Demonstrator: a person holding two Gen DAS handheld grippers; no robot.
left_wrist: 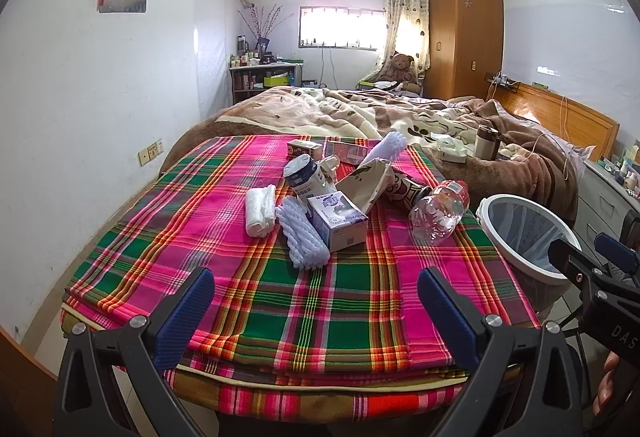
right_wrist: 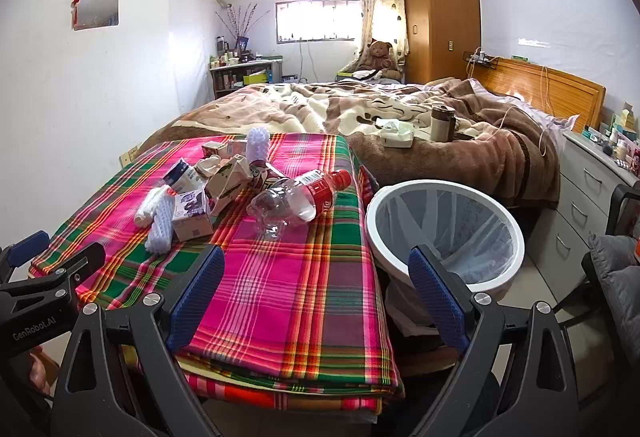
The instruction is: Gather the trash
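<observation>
While level above the plaid cloth [left_wrist: 320, 297], both hand-held grippers [left_wrist: 316, 301] [right_wrist: 316, 289] gape empty.

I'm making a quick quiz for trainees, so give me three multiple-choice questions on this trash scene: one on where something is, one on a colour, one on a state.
1. Where is the round white-rimmed trash bin?
A. right of the plaid-covered table
B. on the bed
C. under the window

2. What colour is the label on the clear plastic bottle?
A. green
B. red
C. yellow

3. How are the left gripper and right gripper?
A. both shut on trash
B. one holds the bottle
C. both open, holding nothing

Answers: 1 A, the bin sits beside the table's right edge; 2 B, the wrap is red; 3 C, fingers are spread apart.
</observation>
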